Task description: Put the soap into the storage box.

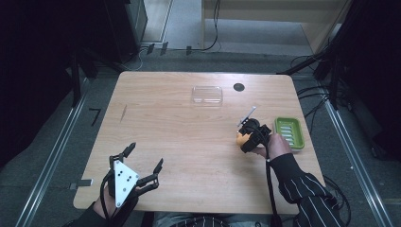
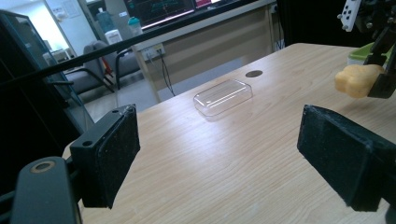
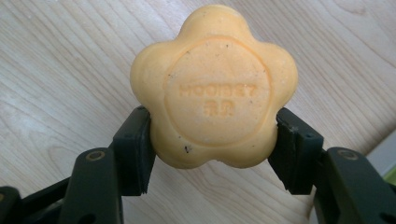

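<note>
Pale wood runs bare across most of the surface (image 1: 189, 142), from the left edge through the middle to the near edge, so there is plenty of open room there. A clear plastic lid (image 1: 207, 94) lies close to the far edge, just beside a small dark hole (image 1: 239, 87). A green soap dish (image 1: 289, 133) sits tight against the right edge.

Right tongs (image 1: 247, 134) hover just left of the dish, clamped on an orange flower-shaped soap (image 3: 214, 86); the pads press its two lower sides, and the bar hangs above the wood, stamped face toward the right gripper view's camera. From the left gripper view the soap shows clear of the surface with its shadow beneath.

Left tongs (image 1: 142, 161) rest near the near left corner, jaws spread wide, nothing between them, well apart from everything else.
</note>
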`<state>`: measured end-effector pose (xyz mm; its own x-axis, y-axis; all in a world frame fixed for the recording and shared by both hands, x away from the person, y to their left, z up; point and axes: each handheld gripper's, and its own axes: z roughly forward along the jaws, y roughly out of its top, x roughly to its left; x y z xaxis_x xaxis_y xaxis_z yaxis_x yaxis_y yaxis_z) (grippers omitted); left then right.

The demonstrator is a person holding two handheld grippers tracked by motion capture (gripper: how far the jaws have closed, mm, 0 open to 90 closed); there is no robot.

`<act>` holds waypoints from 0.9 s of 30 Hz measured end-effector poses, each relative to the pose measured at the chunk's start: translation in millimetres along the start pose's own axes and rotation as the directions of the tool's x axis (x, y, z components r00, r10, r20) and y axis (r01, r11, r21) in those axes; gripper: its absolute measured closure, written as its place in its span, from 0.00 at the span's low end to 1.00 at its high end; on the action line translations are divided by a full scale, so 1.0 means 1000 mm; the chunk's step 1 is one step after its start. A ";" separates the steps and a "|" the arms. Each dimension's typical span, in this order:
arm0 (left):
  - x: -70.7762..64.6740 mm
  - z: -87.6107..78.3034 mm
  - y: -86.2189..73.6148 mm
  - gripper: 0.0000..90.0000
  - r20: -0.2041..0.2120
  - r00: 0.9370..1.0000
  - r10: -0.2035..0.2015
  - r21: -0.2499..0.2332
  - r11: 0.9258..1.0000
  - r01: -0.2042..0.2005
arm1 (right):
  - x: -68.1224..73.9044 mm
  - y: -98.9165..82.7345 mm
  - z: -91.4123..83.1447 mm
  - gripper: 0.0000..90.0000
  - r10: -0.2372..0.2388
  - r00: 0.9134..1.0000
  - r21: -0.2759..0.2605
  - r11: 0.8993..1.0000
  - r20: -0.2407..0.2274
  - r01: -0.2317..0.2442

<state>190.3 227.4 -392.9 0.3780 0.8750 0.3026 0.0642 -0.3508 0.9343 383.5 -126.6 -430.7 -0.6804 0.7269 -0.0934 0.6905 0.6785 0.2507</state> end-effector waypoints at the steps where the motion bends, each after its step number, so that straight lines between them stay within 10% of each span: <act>1: 0.000 0.000 0.000 0.15 0.000 1.000 0.000 0.000 1.000 0.000 | -0.001 -0.001 0.000 0.44 0.003 1.000 -0.006 1.000 0.003 -0.003; 27: 0.000 0.000 0.000 0.15 -0.001 1.000 -0.004 -0.003 1.000 0.004 | -0.029 -0.021 -0.021 0.44 0.076 0.995 -0.043 0.996 0.058 -0.073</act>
<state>190.1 227.4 -392.8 0.3769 0.8766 0.2993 0.0627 -0.3465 0.9360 383.4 -164.2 -413.1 -0.6105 0.7812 -0.1301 0.7274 0.6181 0.2981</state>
